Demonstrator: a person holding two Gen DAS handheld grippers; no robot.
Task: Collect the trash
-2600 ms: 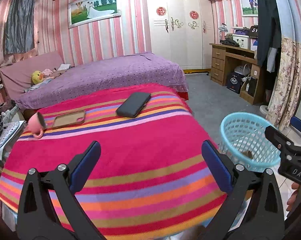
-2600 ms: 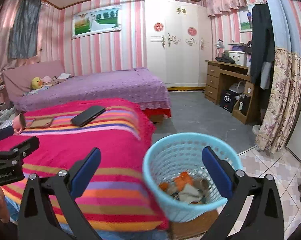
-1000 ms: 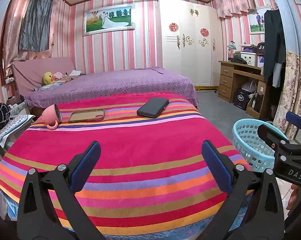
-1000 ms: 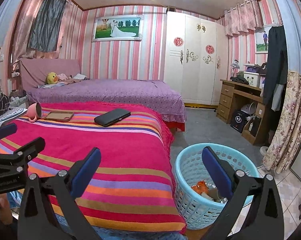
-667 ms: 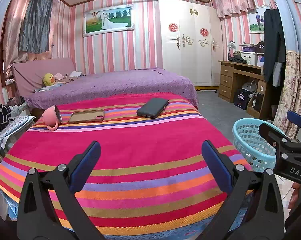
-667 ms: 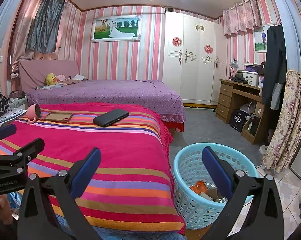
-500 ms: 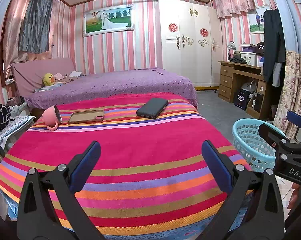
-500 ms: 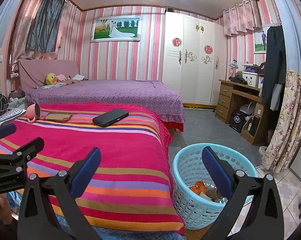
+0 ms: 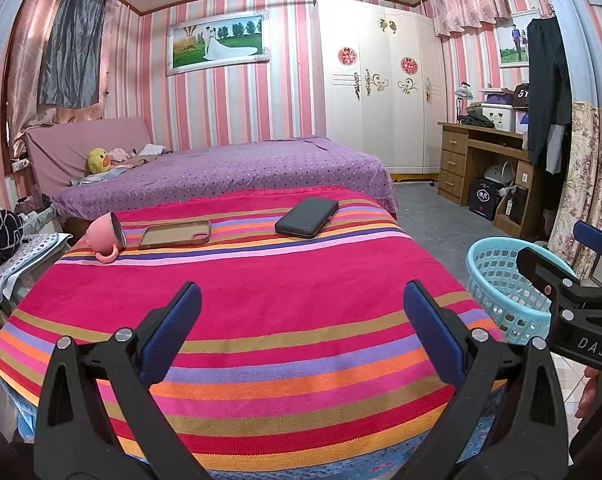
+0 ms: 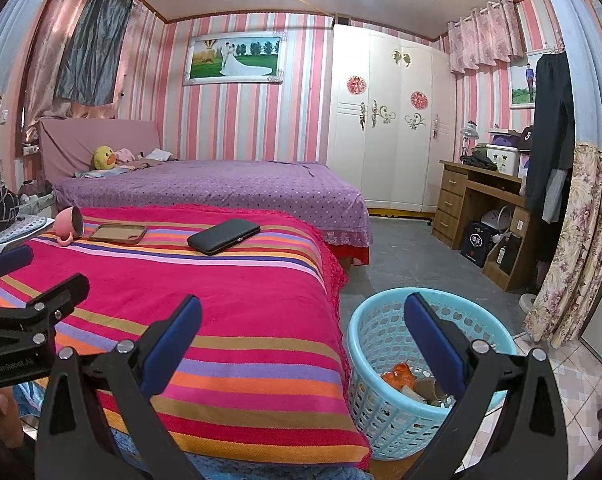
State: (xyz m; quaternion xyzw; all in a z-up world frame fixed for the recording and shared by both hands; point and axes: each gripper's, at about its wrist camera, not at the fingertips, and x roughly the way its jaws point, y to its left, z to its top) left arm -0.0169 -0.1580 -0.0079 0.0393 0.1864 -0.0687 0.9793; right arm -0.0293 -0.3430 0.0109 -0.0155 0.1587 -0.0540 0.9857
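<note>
Left gripper (image 9: 301, 328) hangs over the striped blanket (image 9: 261, 300), jaws wide apart, nothing held. Right gripper (image 10: 301, 332) likewise gapes empty beside the bed edge. Blue mesh basket (image 10: 381, 420) stands on the floor against the bed, trash (image 10: 399, 374) lying inside. Pink mug (image 9: 105, 236), phone case (image 9: 175, 234) and black wallet (image 9: 307, 222) lie at the blanket's far end

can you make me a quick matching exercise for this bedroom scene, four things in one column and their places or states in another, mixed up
Things:
1. pink mug
2. black wallet
3. orange wrapper
4. yellow duck plush

Places or states:
A. inside the blue basket
B. on the purple bed, by the headboard
C. tipped on its side, beside the phone case
D. lying flat on the striped blanket, right of the phone case

Pairs: 1-C, 2-D, 3-A, 4-B
</note>
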